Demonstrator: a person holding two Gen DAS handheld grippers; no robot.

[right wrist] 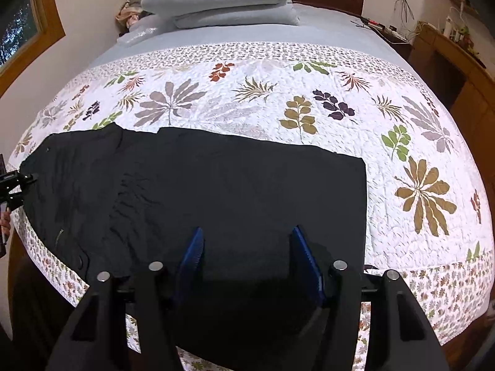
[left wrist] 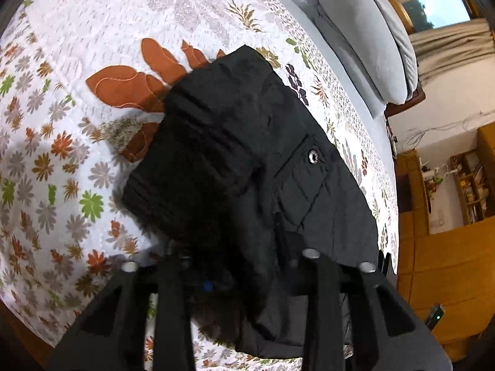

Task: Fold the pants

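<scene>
The left tool (left wrist: 244, 275) is nipped shut on the black pants (right wrist: 216, 185) at its tips. The right tool (right wrist: 247, 262) stands open over the cloth just ahead, holding nothing. A thin pinch could slip, spoiling the fold on the bed (right wrist: 402, 262).

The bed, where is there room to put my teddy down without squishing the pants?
Bare quilt lies right of the pants, past their straight edge, and in a wide strip between the pants and the pillows. The near edge is crowded: both grippers are at the pants there.
</scene>
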